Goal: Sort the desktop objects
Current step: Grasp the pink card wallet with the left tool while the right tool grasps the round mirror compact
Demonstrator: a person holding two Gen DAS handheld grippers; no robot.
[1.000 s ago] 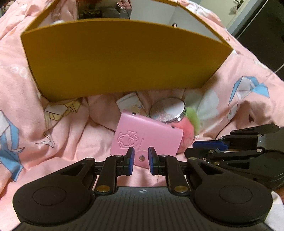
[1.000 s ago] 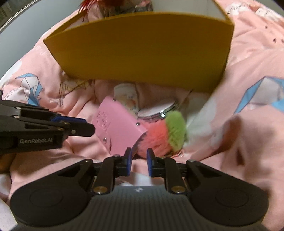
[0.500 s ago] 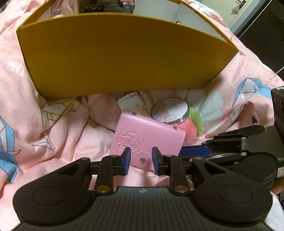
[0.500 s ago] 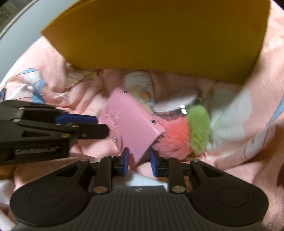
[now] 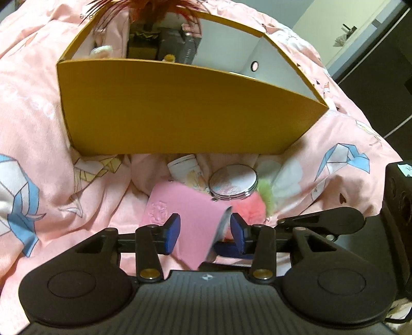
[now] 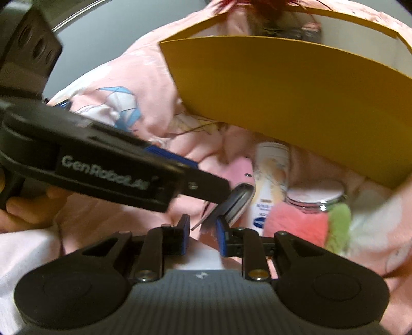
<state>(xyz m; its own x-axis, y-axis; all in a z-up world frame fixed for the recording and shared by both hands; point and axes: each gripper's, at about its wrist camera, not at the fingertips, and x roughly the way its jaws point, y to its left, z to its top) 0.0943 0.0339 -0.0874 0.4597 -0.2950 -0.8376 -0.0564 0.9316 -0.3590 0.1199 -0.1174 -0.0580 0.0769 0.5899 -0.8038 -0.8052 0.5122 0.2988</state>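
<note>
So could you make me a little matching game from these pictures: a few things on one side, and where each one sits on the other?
Things:
1. pink wallet
2. round mirror
3. feathers
4. fluffy pompom

Places:
a. sticking up out of the yellow box
b. lying by the mirror on the bedsheet
c. between the left hand-held gripper pads
d. lying flat, just behind the wallet

Pairs: 1-c, 2-d, 3-a, 4-b

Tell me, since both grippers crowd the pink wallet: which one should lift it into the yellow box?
Probably the left gripper: the pink wallet sits between its open fingers. The right gripper only straddles one edge.
</note>
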